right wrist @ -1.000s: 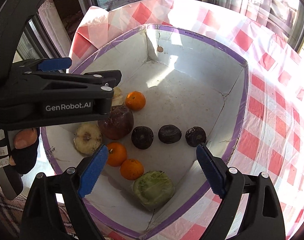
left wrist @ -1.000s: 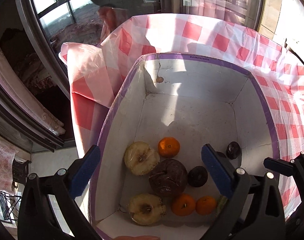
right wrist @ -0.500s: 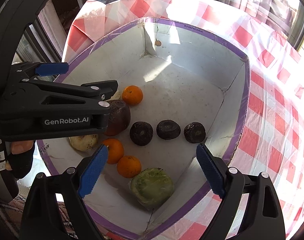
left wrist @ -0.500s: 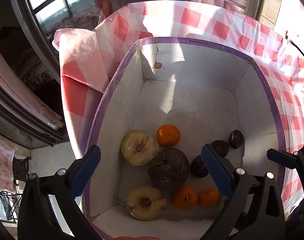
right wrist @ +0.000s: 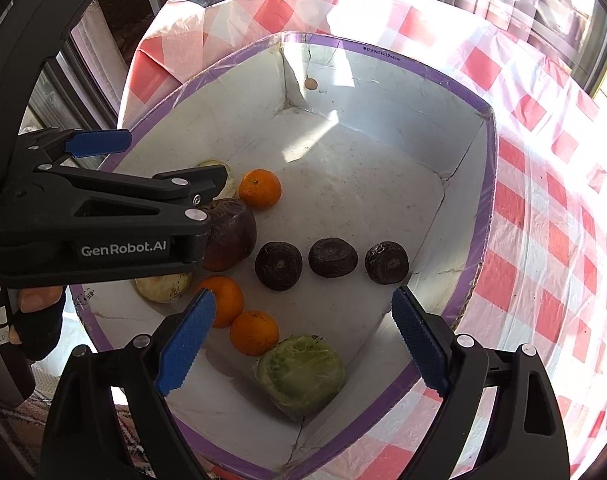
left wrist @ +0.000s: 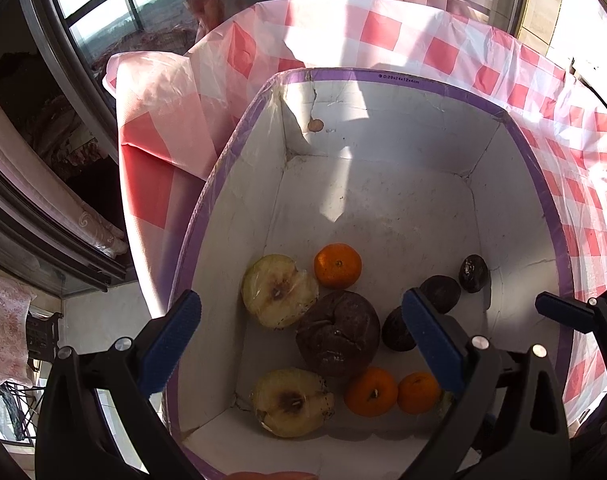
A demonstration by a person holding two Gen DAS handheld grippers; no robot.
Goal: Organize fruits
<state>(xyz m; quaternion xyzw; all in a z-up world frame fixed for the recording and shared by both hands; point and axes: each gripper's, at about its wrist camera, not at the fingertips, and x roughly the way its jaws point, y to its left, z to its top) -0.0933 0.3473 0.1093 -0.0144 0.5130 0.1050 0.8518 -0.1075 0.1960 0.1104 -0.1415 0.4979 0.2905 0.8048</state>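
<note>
Only from the right wrist: a green fruit (right wrist: pixel 301 374) beside oranges (right wrist: pixel 254 332).

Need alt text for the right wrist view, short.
Open right tool hovers over a white box with purple rim holding three oranges, three small dark fruits in a row, a larger dark fruit and a green one. The left tool reaches in from the left.

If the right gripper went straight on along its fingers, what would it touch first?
Probably the box floor around the row of small dark fruits, most likely the middle dark fruit. The right gripper is open and empty above the white box; depth is hard to judge here.
</note>
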